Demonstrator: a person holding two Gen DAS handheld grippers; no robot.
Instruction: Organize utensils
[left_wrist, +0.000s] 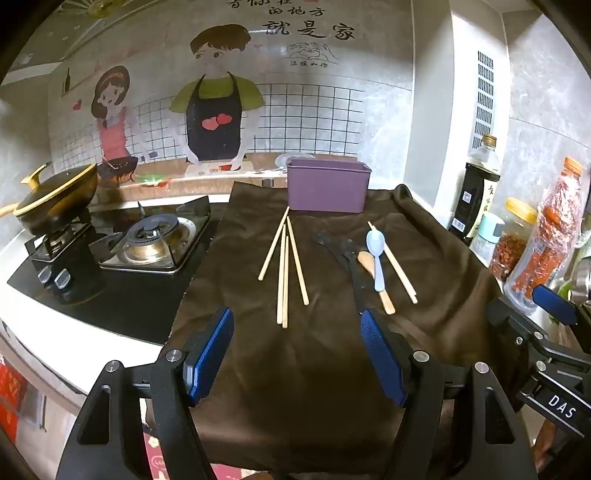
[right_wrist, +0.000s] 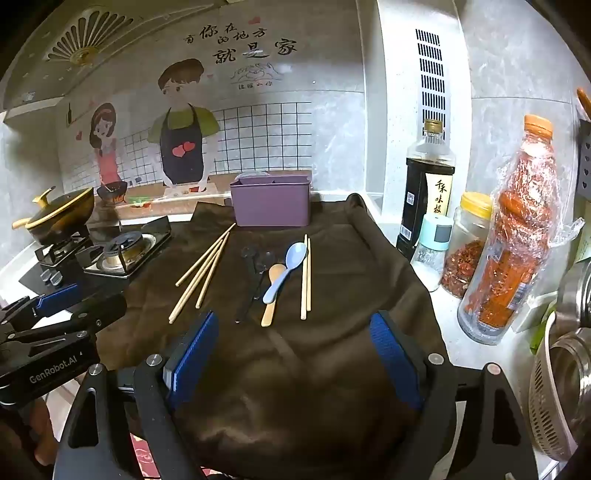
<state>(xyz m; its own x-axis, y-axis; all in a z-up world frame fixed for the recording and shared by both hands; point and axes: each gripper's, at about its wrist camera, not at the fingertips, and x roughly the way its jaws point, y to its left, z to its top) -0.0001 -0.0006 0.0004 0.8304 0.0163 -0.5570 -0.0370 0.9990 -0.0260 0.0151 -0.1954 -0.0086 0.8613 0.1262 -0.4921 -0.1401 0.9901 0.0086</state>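
Observation:
A purple utensil holder stands at the far end of a brown cloth. On the cloth lie several wooden chopsticks, two black spoons, a wooden spoon, a light blue spoon and a chopstick pair. My left gripper is open and empty, near the cloth's front. My right gripper is open and empty, beside it.
A gas stove and a black pot with gold lid are on the left. A soy sauce bottle, spice jars and a wrapped orange bottle stand on the right. A strainer sits at the far right.

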